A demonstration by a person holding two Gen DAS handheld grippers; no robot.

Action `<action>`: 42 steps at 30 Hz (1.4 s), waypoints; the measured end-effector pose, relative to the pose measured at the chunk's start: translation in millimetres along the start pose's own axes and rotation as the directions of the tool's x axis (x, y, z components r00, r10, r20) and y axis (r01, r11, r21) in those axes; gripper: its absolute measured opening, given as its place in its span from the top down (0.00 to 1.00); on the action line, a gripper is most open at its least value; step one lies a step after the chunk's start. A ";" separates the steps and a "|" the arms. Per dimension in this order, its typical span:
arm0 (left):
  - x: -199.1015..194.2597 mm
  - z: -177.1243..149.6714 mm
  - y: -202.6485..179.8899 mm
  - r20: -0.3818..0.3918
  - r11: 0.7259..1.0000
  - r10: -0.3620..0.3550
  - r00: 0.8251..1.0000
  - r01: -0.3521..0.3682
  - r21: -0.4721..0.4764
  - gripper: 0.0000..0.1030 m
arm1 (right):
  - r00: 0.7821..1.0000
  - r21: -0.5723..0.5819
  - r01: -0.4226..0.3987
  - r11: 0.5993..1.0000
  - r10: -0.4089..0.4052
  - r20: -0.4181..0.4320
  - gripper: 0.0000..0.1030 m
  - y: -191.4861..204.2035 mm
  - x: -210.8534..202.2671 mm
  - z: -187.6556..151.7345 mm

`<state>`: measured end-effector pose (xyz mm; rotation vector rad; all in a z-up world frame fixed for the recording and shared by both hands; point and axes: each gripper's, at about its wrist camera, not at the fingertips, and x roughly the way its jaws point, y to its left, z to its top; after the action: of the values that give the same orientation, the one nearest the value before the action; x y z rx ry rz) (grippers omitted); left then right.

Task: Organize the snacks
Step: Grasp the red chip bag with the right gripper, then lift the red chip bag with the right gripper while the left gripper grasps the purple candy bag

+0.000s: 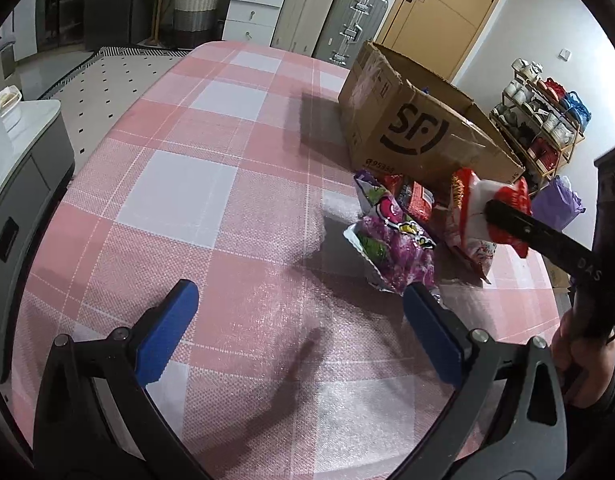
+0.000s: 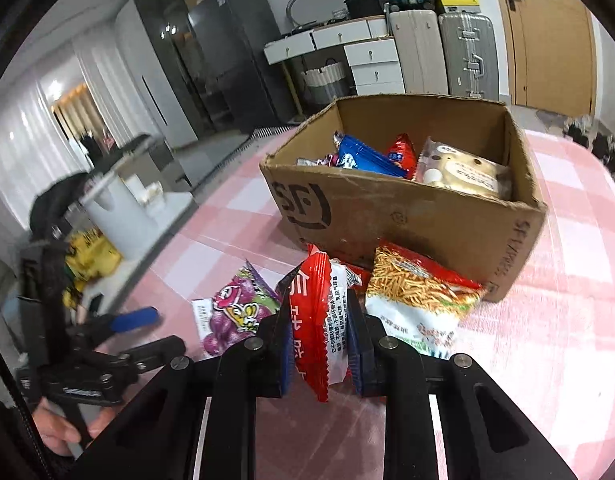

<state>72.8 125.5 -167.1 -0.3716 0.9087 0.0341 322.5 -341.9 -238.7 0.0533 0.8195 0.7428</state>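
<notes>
My right gripper (image 2: 318,332) is shut on a red and white snack packet (image 2: 319,316) and holds it above the pink checked table, in front of the open cardboard box (image 2: 407,216). The packet also shows in the left wrist view (image 1: 483,208). The box holds several snacks, among them a blue packet (image 2: 367,156). On the table lie a purple grape candy bag (image 2: 235,312), a noodle snack bag (image 2: 419,296) and a red packet (image 1: 417,200). My left gripper (image 1: 299,312) is open and empty over the table, left of the purple bag (image 1: 391,240).
The pink checked tablecloth (image 1: 179,184) covers the table. Suitcases (image 1: 347,20), white drawers (image 1: 255,8) and a wooden door (image 1: 447,8) stand behind. A shoe rack (image 1: 543,120) and a purple bag (image 1: 555,200) are at the right. A grey cabinet (image 1: 19,184) is left of the table.
</notes>
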 end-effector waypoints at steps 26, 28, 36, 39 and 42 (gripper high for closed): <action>54.2 33.1 -31.4 -0.136 0.994 -0.104 0.985 0.101 -0.032 0.06 | 0.996 0.146 -0.049 0.988 0.037 0.086 0.79 -58.5 -89.1 -64.0; 56.1 35.5 -30.7 -0.124 0.994 -0.102 0.987 0.098 -0.041 0.10 | 0.996 0.144 -0.046 0.988 0.034 0.084 0.79 -59.2 -91.9 -66.4; 54.1 39.8 -35.6 -0.116 0.979 -0.202 0.972 0.198 -0.047 0.63 | 0.995 0.138 -0.044 0.989 0.030 0.098 0.79 -54.0 -100.0 -67.7; 48.7 37.4 -44.4 -0.114 0.984 -0.178 0.977 0.179 -0.002 0.69 | 0.994 0.136 -0.042 0.990 0.028 0.104 0.79 -51.3 -103.8 -68.4; 43.6 34.5 -44.7 -0.108 0.985 -0.175 0.979 0.175 -0.010 0.72 | 0.993 0.125 -0.041 0.991 0.026 0.113 0.79 -46.6 -111.1 -71.0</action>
<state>134.4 89.5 -168.3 -0.4555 0.9807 -0.1489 251.5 -462.2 -231.3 0.2218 0.7598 0.7120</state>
